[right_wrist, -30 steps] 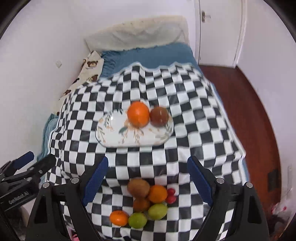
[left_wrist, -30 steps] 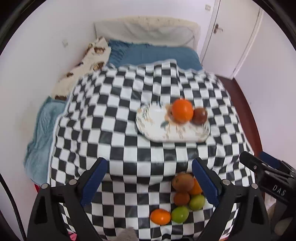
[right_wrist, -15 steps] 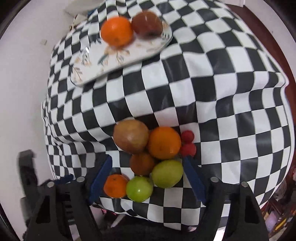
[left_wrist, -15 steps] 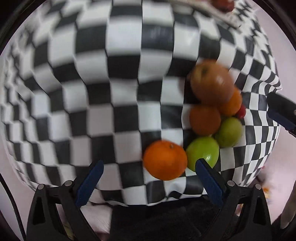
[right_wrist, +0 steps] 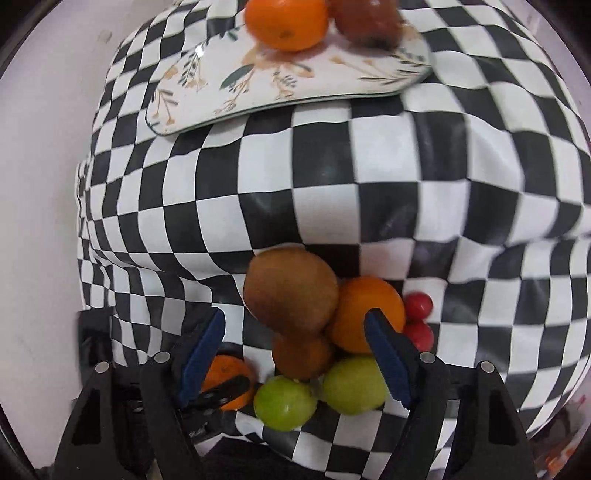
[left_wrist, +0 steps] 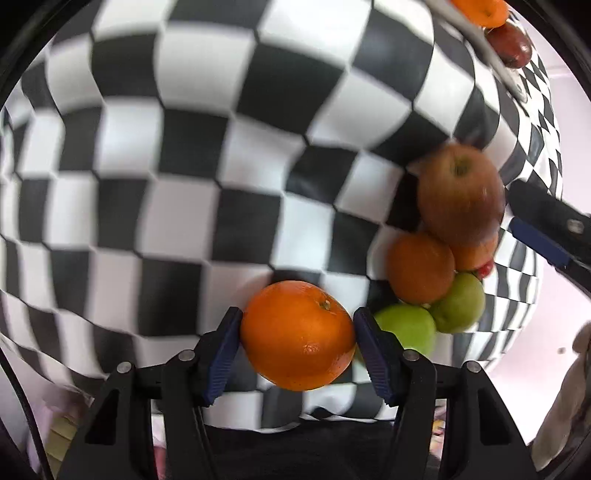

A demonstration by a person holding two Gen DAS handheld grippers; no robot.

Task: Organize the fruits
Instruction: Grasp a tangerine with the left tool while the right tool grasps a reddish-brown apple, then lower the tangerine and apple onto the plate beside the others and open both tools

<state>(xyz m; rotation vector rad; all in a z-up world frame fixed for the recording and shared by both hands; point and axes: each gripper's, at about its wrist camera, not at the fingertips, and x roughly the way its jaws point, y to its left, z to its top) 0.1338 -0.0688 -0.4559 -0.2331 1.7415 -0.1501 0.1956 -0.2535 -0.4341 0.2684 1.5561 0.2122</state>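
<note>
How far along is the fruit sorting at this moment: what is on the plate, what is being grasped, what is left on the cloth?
Done: an orange and a dark red fruit sit on the floral plate. In hand: the left gripper is closing around a loose orange; the right gripper hangs open over the pile. Left: brown, orange, green and small red fruits on the checked cloth.

A: Bare checkered cloth (right_wrist: 388, 192) lies open between the plate (right_wrist: 207, 92) and the fruit pile (right_wrist: 295, 295).

B: Left gripper (left_wrist: 297, 332), closing around an orange (left_wrist: 297, 334), crowds the green apple (left_wrist: 404, 326).

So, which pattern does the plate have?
Leafy floral sprigs on a white plate; the right wrist view shows it best.
</note>
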